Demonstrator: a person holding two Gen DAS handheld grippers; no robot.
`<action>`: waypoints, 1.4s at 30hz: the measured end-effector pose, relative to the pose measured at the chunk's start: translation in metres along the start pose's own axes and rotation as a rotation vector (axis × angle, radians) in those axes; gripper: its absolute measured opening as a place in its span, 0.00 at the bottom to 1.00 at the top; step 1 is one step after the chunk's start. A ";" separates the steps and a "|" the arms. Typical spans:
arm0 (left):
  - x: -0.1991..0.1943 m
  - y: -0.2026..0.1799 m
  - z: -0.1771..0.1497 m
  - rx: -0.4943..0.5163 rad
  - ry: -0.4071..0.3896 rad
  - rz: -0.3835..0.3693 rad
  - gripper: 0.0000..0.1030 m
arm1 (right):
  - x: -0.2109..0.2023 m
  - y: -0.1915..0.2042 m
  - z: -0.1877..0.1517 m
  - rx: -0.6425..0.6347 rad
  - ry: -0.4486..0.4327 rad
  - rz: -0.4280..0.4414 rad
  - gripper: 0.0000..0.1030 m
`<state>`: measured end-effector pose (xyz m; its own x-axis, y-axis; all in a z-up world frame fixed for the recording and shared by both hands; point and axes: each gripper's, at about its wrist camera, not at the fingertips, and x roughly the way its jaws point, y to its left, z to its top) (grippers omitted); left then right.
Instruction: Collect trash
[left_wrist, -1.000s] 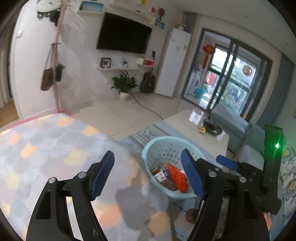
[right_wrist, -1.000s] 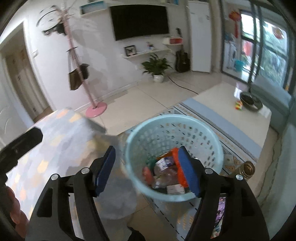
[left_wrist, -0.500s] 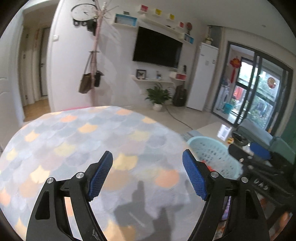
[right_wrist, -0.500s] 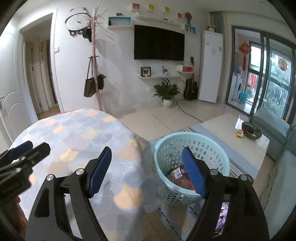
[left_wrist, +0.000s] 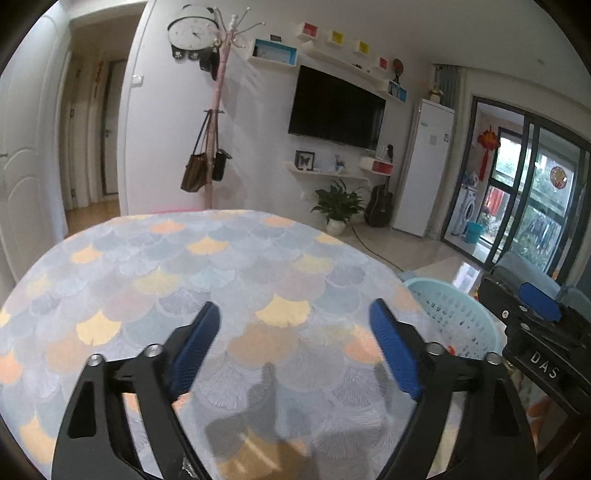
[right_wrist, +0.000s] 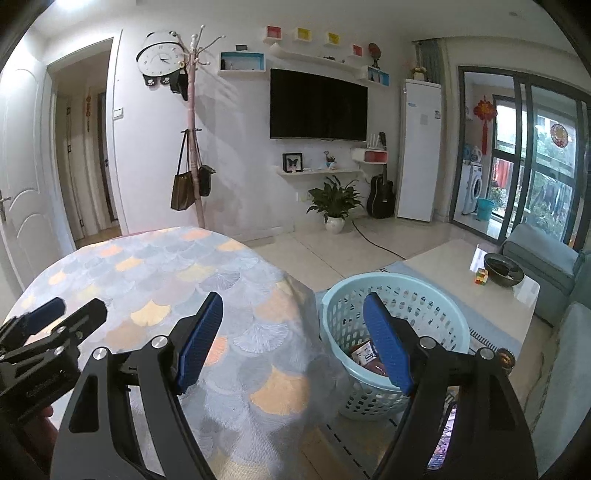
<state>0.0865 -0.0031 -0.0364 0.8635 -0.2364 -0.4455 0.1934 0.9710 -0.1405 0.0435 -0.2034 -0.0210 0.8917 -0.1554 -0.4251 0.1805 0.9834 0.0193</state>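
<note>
the left gripper (left_wrist: 295, 347) hangs over the round table (left_wrist: 221, 266), which has a cloth with grey, blue and orange fan shapes. its two blue pads are far apart and its jaws have just been opening wider. nothing is between them, only the bare cloth below

the right gripper (right_wrist: 293, 339) is just to the right of it, over the right edge of the table. its jaws are wide apart too and have just been opening, with nothing held. its right pad sits in front of the basket in the picture

the light blue basket (right_wrist: 399, 291) stands on the floor, touching or just beside the right side of the table. the trash (right_wrist: 364, 354) lies at the bottom of it, some wrappers and a little box

far off by the wall are a black tv (right_wrist: 317, 107), a pink coat stand (right_wrist: 192, 122) with bags, a clock (right_wrist: 159, 55) and a green plant (right_wrist: 334, 203). to the right is a low table (right_wrist: 447, 262) with a dark bowl (right_wrist: 504, 269)
</note>
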 end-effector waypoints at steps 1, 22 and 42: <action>0.000 -0.001 0.000 0.009 -0.002 0.009 0.82 | 0.001 0.000 -0.001 0.003 0.002 -0.001 0.72; -0.004 -0.002 0.000 0.009 -0.013 0.071 0.87 | 0.000 -0.007 -0.002 0.015 -0.003 -0.024 0.72; -0.003 -0.001 0.000 0.003 -0.010 0.075 0.89 | -0.001 -0.007 -0.002 0.012 0.001 -0.011 0.72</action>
<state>0.0835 -0.0028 -0.0352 0.8801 -0.1623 -0.4462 0.1290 0.9862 -0.1041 0.0409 -0.2101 -0.0225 0.8894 -0.1656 -0.4261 0.1950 0.9805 0.0259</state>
